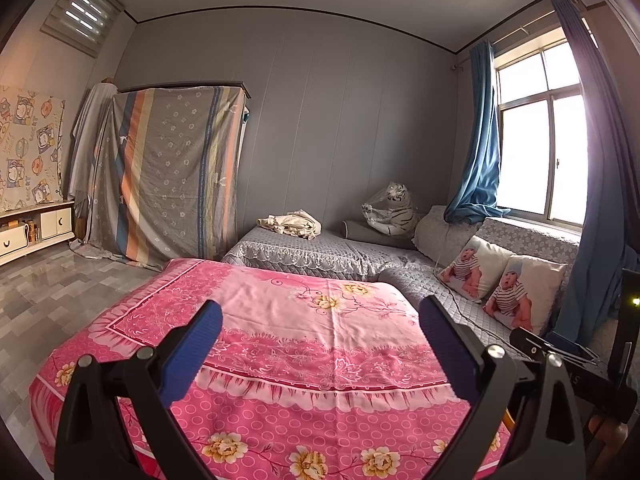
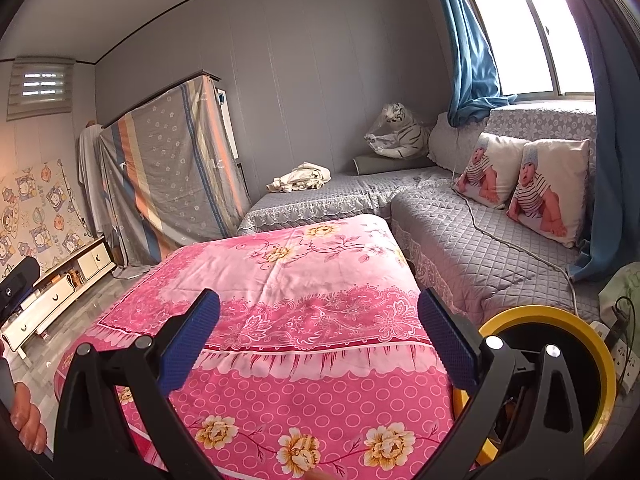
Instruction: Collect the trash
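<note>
From the left wrist view, the left gripper (image 1: 320, 344) hangs over a table draped in a pink flowered cloth (image 1: 280, 320), its blue-padded fingers (image 1: 192, 352) spread wide with nothing between them. The cloth is bare; no scrap or wrapper shows on it. Behind lies a grey sofa (image 1: 420, 276) with two baby-print cushions (image 1: 500, 284) and a crumpled cream cloth (image 1: 290, 224).

From the right wrist view, the right gripper (image 2: 318, 338) is likewise wide apart and empty above the same cloth. Just to its right stands a yellow-rimmed bin (image 2: 560, 320); what it holds is too dark to tell. A hand (image 2: 28, 420) shows at the left edge.

With no trash in sight, this fits either a surface already cleared into the bin or a search for litter lying elsewhere.
</note>
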